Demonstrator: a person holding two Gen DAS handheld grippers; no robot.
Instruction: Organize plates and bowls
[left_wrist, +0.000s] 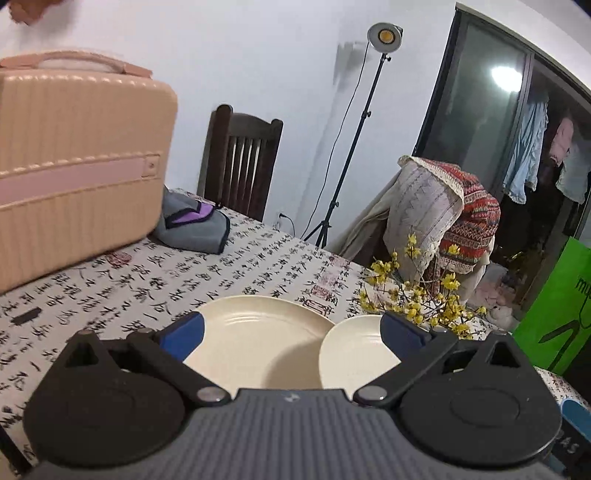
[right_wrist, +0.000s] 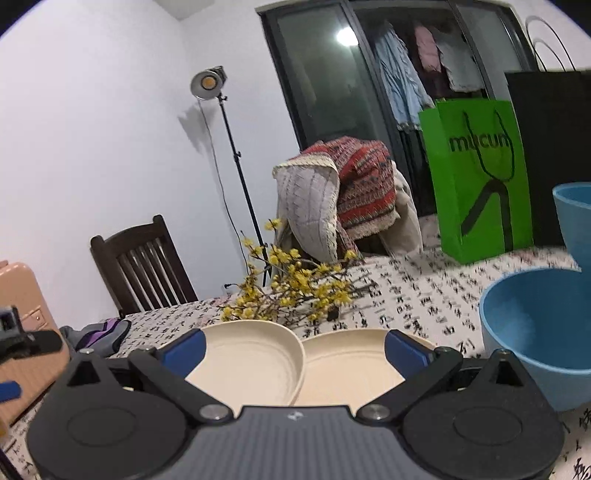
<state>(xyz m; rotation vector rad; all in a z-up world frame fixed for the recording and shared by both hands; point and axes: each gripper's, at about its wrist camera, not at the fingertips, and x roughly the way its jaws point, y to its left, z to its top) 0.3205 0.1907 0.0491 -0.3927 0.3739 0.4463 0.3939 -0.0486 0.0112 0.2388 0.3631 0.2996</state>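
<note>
Two cream plates lie side by side on the calligraphy-print tablecloth. The left wrist view shows the bigger plate (left_wrist: 258, 332) and a smaller plate (left_wrist: 354, 354) whose rim overlaps it on the right. My left gripper (left_wrist: 293, 332) hovers open just above and before them, holding nothing. In the right wrist view the same two plates (right_wrist: 251, 362) (right_wrist: 347, 365) sit between the fingers of my right gripper (right_wrist: 295, 347), which is open and holds nothing. A blue bowl (right_wrist: 539, 325) stands at the right, with a second blue bowl (right_wrist: 576, 218) behind it.
A pink suitcase (left_wrist: 74, 158) and a grey pouch (left_wrist: 195, 225) occupy the table's far left. Yellow flower branches (right_wrist: 295, 291) lie just behind the plates. A green paper bag (right_wrist: 480, 177) and a black bag (right_wrist: 554, 147) stand at the back right. Dark wooden chairs (left_wrist: 240, 158) and a lamp stand (left_wrist: 354, 140) line the far side.
</note>
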